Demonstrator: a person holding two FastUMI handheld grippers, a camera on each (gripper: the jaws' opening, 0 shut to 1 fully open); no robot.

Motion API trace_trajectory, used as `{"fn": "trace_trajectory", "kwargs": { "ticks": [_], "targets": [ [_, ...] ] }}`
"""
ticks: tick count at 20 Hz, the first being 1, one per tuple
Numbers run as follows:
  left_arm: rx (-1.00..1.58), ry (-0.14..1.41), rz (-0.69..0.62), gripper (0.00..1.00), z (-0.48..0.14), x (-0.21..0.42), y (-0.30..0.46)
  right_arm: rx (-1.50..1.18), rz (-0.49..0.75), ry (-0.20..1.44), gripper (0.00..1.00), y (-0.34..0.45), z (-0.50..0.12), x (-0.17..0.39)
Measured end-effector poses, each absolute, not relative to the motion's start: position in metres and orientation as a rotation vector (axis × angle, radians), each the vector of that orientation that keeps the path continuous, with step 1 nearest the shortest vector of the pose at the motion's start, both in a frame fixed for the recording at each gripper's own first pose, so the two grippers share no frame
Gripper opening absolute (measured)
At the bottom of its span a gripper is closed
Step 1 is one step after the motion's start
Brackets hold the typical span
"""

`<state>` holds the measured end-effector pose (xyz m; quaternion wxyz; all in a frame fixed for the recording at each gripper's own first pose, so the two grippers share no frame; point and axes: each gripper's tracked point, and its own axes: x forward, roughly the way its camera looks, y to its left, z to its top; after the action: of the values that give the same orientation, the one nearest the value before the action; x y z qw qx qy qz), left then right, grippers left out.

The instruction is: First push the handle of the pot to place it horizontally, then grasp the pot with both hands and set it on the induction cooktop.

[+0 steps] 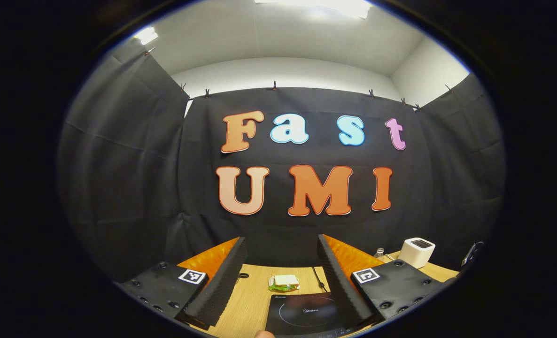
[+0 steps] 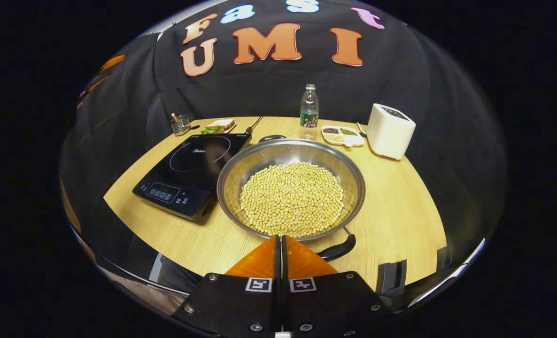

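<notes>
At the near edge of the worktop [image 2: 400, 220], in the right gripper view, we see the right claw [image 2: 281, 244] with its two fingers pressed flat together and nothing between them. Its tip sits at the near rim of the pot [image 2: 241, 164], a wide steel pan heaped with soybeans [image 2: 291, 198]. The pot's black handle [image 2: 337, 250] sticks out from that near rim, angled toward the worktop's near right edge, just beside the claw; we cannot tell whether the two touch. Touching or nearly touching the pot on its left lies the induction cooktop [image 2: 189, 169], a black slab set at an angle, its control panel toward the near left edge. Past the pot, along the far edge, stand a water bottle [image 2: 309, 111], a divided dish of beans [image 2: 342, 134] and a white boxy appliance [image 2: 390, 129]. Toward the far left corner rest a sandwich [image 2: 220, 125] and a small wire holder [image 2: 181, 125].

In the left gripper view, the left claw [image 1: 282, 277] is held high with its fingers spread wide, gripping nothing, and between them we look down on the cooktop and the sandwich.
</notes>
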<state>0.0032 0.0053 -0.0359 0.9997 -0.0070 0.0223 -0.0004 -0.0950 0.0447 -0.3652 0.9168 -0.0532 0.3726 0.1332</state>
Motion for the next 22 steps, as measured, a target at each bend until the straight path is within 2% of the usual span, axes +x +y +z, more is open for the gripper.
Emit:
{"fn": "trace_trajectory", "kwargs": {
  "ticks": [7, 22],
  "targets": [
    [-0.005, 0.045, 0.001, 0.98, -0.036, 0.004, 0.003, -0.080, 0.246, 0.826, 0.00, 0.033, -0.386, -0.093],
    [0.002, 0.050, -0.006, 0.98, -0.036, 0.012, -0.007, -0.028, 0.116, 0.808, 0.00, -0.017, -0.386, -0.062]
  ]
}}
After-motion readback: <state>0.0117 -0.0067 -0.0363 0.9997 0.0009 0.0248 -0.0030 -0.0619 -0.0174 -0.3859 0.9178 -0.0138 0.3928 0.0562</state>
